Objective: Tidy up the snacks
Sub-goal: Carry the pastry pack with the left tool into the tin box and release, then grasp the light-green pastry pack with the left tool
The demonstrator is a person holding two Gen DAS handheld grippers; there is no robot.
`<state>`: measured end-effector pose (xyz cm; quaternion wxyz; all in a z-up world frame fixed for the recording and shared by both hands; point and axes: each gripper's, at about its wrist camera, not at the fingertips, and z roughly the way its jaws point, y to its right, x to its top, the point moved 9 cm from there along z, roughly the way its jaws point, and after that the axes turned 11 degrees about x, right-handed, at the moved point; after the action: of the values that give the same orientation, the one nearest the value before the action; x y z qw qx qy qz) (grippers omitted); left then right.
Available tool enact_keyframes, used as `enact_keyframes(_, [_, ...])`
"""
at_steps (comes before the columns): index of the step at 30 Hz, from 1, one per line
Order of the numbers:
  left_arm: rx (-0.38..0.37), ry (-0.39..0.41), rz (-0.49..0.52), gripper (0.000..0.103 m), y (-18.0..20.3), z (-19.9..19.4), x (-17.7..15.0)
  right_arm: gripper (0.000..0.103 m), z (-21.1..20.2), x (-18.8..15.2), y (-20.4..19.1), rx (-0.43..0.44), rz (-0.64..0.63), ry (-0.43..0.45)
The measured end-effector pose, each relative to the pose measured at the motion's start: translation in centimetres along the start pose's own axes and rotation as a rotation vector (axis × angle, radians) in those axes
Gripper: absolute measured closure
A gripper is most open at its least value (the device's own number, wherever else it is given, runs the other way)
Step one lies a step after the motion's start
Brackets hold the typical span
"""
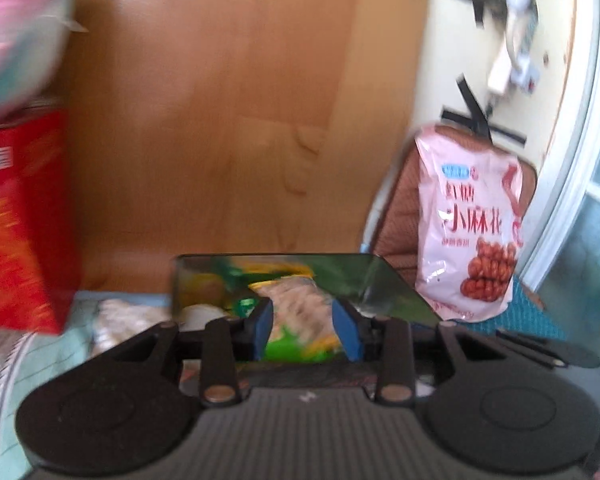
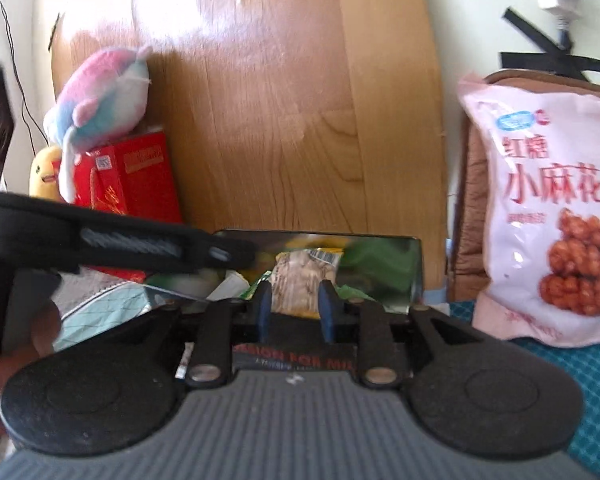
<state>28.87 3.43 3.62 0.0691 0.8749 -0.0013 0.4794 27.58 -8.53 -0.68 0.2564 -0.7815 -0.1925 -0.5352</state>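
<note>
A shiny metal tin (image 1: 396,284) holds several small snack packets; it also shows in the right wrist view (image 2: 414,268). My left gripper (image 1: 303,326) is open, its blue pads on either side of a green and beige snack packet (image 1: 296,312) in the tin. My right gripper (image 2: 294,306) stands over the tin with its blue pads against the sides of a beige snack packet (image 2: 300,276). A big pink snack bag (image 1: 472,220) leans upright to the right of the tin, also in the right wrist view (image 2: 548,208).
A red box (image 2: 132,176) stands left of the tin with a pink and blue plush toy (image 2: 100,92) on top and a yellow plush (image 2: 44,172) beside it. A wooden board (image 2: 260,100) rises behind. The left gripper's body (image 2: 100,240) crosses the right view.
</note>
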Motion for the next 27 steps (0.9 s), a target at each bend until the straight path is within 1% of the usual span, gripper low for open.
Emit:
enact_keyframes(2, [0.017, 0.005, -0.036, 0.069, -2.6, -2.5, -0.7, 0.074, -1.6, -0.6, -0.7, 0.044, 0.039, 0.007])
enact_keyframes(4, [0.071, -0.012, -0.074, 0.069, -5.8, -4.5, -2.2, 0.073, -2.5, -1.8, -1.8, 0.108, 0.081, -0.021])
enact_keyframes(6, [0.108, -0.049, -0.126, 0.069, -8.8, -6.0, -4.3, 0.073, -2.4, -3.6, -3.0, 0.167, 0.12, -0.081])
enact_keyframes(8, [0.125, -0.092, -0.189, 0.069, -11.5, -7.3, -6.9, 0.073, -2.0, -5.6, -4.5, 0.224, 0.148, -0.151])
enact_keyframes(10, [0.135, -0.126, -0.231, 0.069, -13.3, -8.2, -9.2, 0.073, -1.7, -7.2, -6.0, 0.263, 0.166, -0.202])
enact_keyframes(12, [0.149, -0.146, -0.259, 0.069, -14.5, -8.8, -10.9, 0.069, -1.2, -8.4, -7.7, 0.296, 0.158, -0.246])
enact_keyframes(14, [0.14, -0.162, -0.295, 0.069, -15.1, -9.2, -12.1, 0.054, -0.8, -9.2, -9.2, 0.314, 0.132, -0.282])
enact_keyframes(17, [0.109, -0.168, -0.318, 0.069, -14.9, -9.4, -12.8, 0.054, -0.1, -9.6, -10.9, 0.33, 0.076, -0.305])
enact_keyframes(18, [0.105, -0.17, -0.313, 0.069, -14.6, -9.4, -12.8, 0.057, 0.2, -9.6, -11.5, 0.336, 0.044, -0.314])
enact_keyframes(19, [0.101, -0.172, -0.305, 0.069, -14.2, -9.3, -12.7, 0.088, 0.3, -9.7, -12.0, 0.34, 0.016, -0.324])
enact_keyframes(20, [0.094, -0.172, -0.299, 0.069, -13.7, -9.2, -12.6, 0.094, 0.5, -9.8, -12.2, 0.338, -0.001, -0.341])
enact_keyframes(22, [0.07, -0.167, -0.282, 0.069, -12.6, -9.1, -12.2, 0.095, 0.2, -9.9, -11.7, 0.324, -0.016, -0.34])
enact_keyframes(24, [0.043, -0.162, -0.258, 0.069, -11.3, -9.1, -11.9, 0.096, -0.7, -9.8, -10.3, 0.28, -0.019, -0.326])
enact_keyframes(27, [0.018, -0.168, -0.223, 0.069, -9.5, -8.7, -11.9, 0.096, -2.5, -10.0, -7.7, 0.224, 0.011, -0.312])
